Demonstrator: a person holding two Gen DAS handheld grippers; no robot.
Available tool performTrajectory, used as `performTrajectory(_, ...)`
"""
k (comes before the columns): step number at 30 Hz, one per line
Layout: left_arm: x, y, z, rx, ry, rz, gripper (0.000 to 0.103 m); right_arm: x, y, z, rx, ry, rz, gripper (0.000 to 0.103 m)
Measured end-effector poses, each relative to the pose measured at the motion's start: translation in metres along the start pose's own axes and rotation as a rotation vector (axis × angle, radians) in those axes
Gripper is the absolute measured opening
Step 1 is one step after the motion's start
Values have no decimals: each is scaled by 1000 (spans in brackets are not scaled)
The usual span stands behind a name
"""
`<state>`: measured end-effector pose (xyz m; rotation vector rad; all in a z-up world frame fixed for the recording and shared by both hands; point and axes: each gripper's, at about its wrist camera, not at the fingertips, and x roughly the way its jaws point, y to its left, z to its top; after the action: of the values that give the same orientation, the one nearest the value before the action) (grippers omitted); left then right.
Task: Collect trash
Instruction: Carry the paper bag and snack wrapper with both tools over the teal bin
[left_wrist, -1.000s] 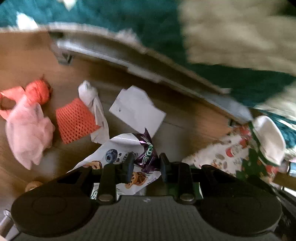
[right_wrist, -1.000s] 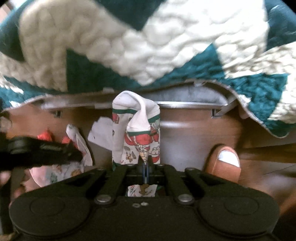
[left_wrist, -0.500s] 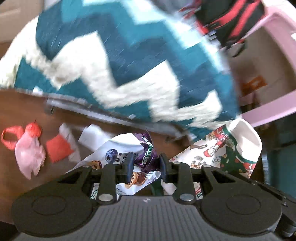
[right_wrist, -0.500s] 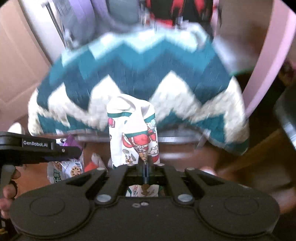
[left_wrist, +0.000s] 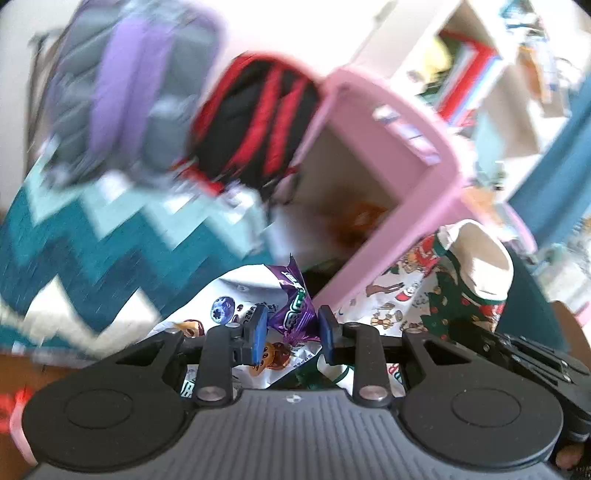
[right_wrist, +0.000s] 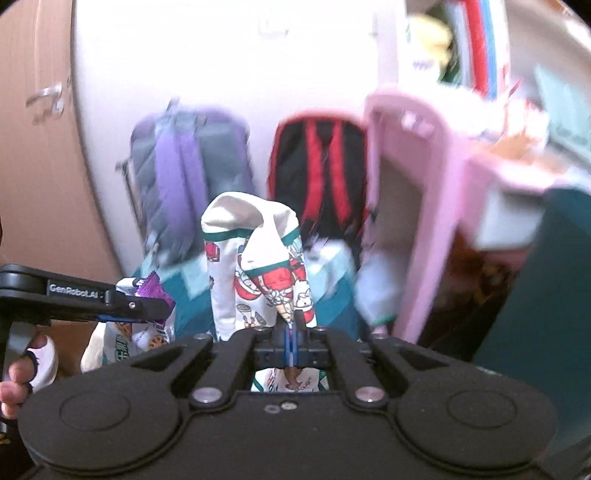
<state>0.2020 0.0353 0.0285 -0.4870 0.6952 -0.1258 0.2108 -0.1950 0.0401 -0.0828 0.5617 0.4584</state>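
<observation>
Left gripper (left_wrist: 290, 328) jaws are clamping a crumpled purple-and-white snack wrapper (left_wrist: 291, 314), its purple end pointing up. Right gripper (right_wrist: 293, 332) jaws are pinching tight on a printed paper wrapper (right_wrist: 258, 266), long axis upright, white end on top. Both are hanging above the zigzag blanket (left_wrist: 92, 251), near a pink bin (left_wrist: 417, 158).

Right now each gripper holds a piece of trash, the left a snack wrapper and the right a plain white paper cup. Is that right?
Not quite: in the right wrist view the right gripper holds a cartoon-printed paper cup, not a plain one. The left gripper does hold the snack wrapper.
</observation>
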Motion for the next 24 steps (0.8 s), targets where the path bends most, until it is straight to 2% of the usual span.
performTrajectory(5,-15,-75,40,125,-69,-77,28,-44,-38,42,8,-128,-82,2)
performTrajectory(14,-30,-219,91,305,-138,-291,28,-132,-109,104,29,-325,-263,2)
performTrajectory(20,-19,-305,98,375,-136,-421,28,-170,-171,117,83,-377,-412,2)
performTrajectory(24,4,-350,92,406,-101,-491,28,-180,-208,113,122,-362,-487,2)
